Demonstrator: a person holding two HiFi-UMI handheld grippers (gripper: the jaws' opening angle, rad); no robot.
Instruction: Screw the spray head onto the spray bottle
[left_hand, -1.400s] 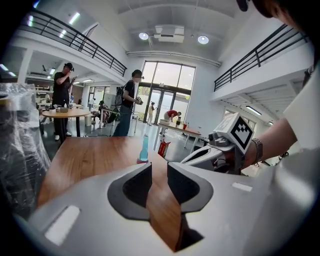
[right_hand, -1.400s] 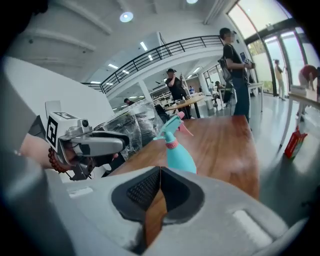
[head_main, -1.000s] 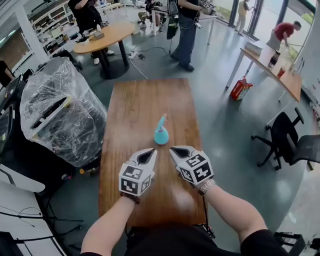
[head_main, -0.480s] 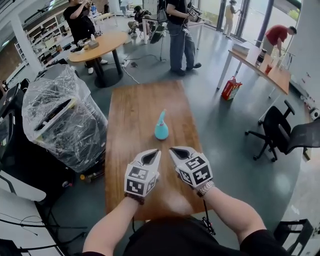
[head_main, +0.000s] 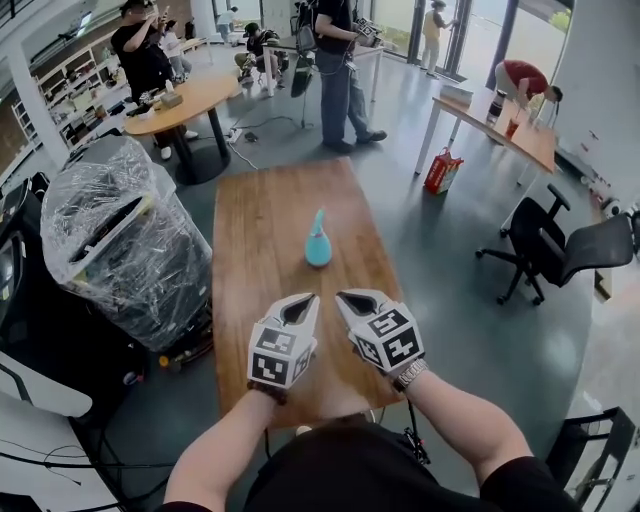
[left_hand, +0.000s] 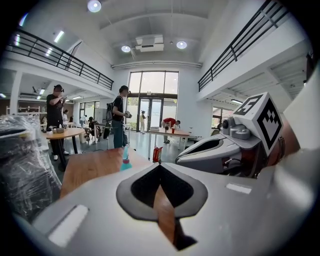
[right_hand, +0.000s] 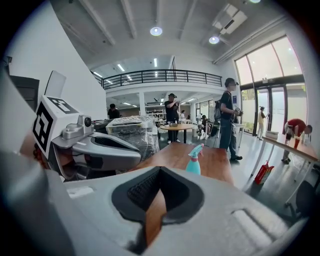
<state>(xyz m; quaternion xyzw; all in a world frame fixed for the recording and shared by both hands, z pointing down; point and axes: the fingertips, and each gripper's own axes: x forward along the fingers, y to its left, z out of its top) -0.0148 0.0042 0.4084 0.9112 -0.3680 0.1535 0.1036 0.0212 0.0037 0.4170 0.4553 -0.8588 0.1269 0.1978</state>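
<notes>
A small teal spray bottle (head_main: 318, 240) with its spray head on top stands upright near the middle of the long wooden table (head_main: 250, 225). It also shows in the left gripper view as the spray bottle (left_hand: 125, 160) and in the right gripper view as the spray bottle (right_hand: 193, 161). My left gripper (head_main: 306, 298) and right gripper (head_main: 345, 296) hover side by side over the table's near end, short of the bottle. Both are shut with nothing between the jaws.
A plastic-wrapped machine (head_main: 115, 235) stands left of the table. Black office chairs (head_main: 560, 250) sit at the right. A round table (head_main: 190, 95) and several people stand at the back. A red bag (head_main: 440, 170) rests on the floor.
Both grippers have drawn back toward me and lifted a little, away from the bottle. The head view has shifted, so the table and bottle sit higher in the picture.
</notes>
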